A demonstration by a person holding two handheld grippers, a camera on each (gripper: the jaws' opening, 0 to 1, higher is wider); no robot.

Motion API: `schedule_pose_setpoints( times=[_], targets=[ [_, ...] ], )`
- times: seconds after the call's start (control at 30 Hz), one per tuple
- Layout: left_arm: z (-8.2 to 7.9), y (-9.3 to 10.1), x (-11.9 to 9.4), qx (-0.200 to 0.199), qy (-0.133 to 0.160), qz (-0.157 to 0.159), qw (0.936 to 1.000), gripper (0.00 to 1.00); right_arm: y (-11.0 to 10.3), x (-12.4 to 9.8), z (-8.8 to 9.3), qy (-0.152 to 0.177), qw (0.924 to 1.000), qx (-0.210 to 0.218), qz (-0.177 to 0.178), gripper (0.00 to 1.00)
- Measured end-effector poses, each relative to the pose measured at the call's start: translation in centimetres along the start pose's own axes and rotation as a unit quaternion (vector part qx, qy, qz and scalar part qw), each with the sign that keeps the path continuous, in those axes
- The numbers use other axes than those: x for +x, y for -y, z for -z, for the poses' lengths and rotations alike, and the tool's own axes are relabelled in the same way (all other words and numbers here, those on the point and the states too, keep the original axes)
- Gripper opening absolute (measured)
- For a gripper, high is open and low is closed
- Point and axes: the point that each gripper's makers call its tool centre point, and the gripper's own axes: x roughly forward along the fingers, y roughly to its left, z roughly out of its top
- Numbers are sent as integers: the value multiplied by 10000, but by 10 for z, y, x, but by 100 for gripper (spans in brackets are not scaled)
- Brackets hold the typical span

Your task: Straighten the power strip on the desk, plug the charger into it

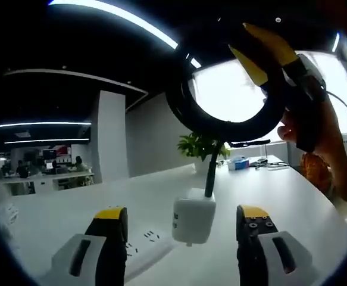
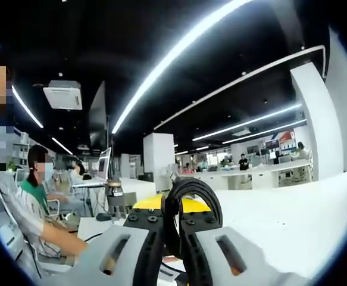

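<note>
White charger [image 1: 193,220] hanging between spread left gripper [image 1: 182,221] jaws, above power strip [image 1: 142,245], right gripper [image 2: 172,229] pinching black cable [image 2: 192,205]

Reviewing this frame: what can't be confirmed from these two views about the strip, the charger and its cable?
- Power strip, left gripper view: partly covered by the left claw and cut by the bottom edge; lie on the desk unclear.
- Charger: prongs barely visible, too small to judge alignment.
- Cable, right gripper view: coil clamped in the right claw; lower part hidden.
</note>
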Motion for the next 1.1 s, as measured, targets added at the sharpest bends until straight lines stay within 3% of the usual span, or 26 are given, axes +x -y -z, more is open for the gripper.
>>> schedule_pose_setpoints(
  times=[0.53, 1.1],
  targets=[
    [0, 9, 4, -38, 29, 177, 9998, 63, -4, 2, 2, 14, 10000, 69, -48, 5],
    [2, 13, 3, -14, 17, 352, 9994, 39, -3, 1, 2, 42, 9999, 134, -34, 5]
  ],
)
